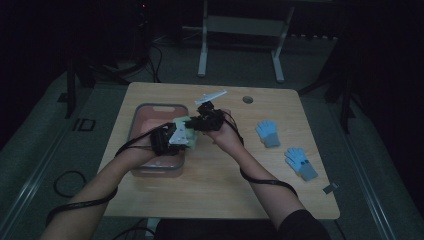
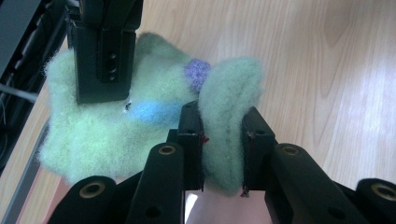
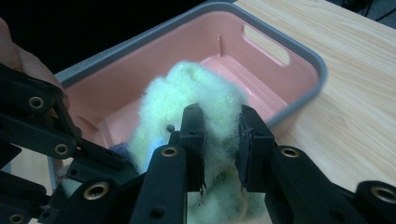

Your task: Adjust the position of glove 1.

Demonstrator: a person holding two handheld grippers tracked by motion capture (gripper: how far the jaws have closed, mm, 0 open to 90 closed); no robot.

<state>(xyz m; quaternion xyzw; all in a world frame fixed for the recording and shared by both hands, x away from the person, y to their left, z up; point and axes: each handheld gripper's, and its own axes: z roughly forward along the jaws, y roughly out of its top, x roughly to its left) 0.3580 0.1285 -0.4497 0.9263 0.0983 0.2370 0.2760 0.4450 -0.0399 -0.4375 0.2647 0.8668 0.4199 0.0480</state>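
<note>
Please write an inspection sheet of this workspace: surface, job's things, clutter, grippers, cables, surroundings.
Surface: wooden table, bare at the front.
Job's things: fluffy green item held over the pink bin.
Clutter: two blue gloves at the right.
Grippers: left gripper and right gripper both shut on the green item.
Cables: black cables trail along the forearms.
Surroundings: dark floor, white frame behind.

Two blue gloves with grey cuffs on the right part of the wooden table (image 1: 225,195): far glove (image 1: 267,132) nearer the middle, near glove (image 1: 300,163) closer to the right edge, apart from each other. Small round grey disc (image 1: 248,99) near the far edge. White-legged frame (image 1: 240,37) beyond, on the floor.
</note>
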